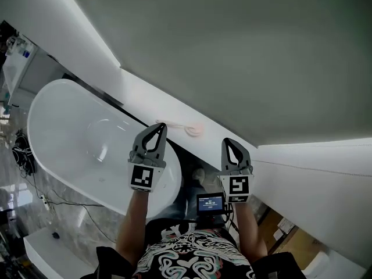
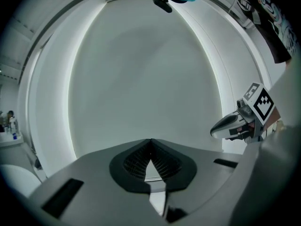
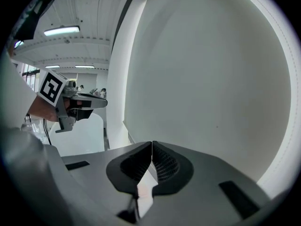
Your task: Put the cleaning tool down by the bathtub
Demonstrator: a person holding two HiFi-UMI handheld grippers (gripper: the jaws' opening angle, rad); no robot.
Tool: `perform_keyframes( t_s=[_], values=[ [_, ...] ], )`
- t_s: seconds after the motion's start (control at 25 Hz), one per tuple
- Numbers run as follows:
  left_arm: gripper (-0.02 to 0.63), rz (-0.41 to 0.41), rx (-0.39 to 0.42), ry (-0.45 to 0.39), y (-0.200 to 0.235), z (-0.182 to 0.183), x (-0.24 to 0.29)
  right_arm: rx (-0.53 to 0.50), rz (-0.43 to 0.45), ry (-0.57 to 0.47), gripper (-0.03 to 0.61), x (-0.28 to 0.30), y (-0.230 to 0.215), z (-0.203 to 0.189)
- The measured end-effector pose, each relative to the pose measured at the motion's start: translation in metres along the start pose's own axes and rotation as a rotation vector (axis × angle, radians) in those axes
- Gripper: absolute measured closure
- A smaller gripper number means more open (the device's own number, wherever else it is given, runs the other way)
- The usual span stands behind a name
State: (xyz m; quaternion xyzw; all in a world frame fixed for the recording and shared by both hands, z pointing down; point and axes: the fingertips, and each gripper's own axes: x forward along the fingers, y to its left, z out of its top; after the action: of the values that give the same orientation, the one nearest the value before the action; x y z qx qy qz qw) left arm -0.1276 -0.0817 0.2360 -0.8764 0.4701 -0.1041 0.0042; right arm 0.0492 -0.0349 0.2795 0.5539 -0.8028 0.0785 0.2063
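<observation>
Evidently, the pale pink round-headed cleaning tool (image 1: 193, 129) is already laid on the white ledge (image 1: 148, 99) beside the white oval bathtub (image 1: 64, 127), with the jaws of the left gripper (image 1: 161, 125) and right gripper (image 1: 227, 140) clenched on nothing.

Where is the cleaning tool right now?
In the head view, the cleaning tool lies on the white ledge beside the bathtub, just beyond and between the left gripper and the right gripper.

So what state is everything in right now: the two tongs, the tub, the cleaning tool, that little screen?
Left tongs: shut, holding nothing.
Right tongs: shut, holding nothing.
Cleaning tool: lying flat on the white ledge beside the tub, not held.
Bathtub: empty, no water visible.
Small screen: switched on, lit.
</observation>
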Motion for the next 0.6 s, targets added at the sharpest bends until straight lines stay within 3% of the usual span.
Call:
perform_keyframes(
  t_s=[0.2,0.32,0.4,0.52,0.6],
  values=[
    [0.597,0.011,0.061,0.031,0.002,0.021,-0.008,-0.01,0.005,-0.015,0.551,-0.007,0.004,0.023],
    [0.597,0.04,0.038,0.013,0.004,0.042,-0.025,-0.019,0.007,-0.036,0.551,-0.02,0.008,0.04],
    [0.597,0.05,0.017,-0.025,0.005,0.052,-0.032,-0.025,0.006,-0.046,0.551,-0.024,0.007,0.052],
    [0.597,0.065,-0.052,-0.164,0.012,0.083,-0.035,-0.025,0.004,-0.07,0.551,-0.024,0.004,0.069],
    [0.597,0.072,-0.062,-0.197,0.012,0.092,-0.039,-0.038,0.008,-0.078,0.551,-0.028,0.006,0.075]
  ],
)
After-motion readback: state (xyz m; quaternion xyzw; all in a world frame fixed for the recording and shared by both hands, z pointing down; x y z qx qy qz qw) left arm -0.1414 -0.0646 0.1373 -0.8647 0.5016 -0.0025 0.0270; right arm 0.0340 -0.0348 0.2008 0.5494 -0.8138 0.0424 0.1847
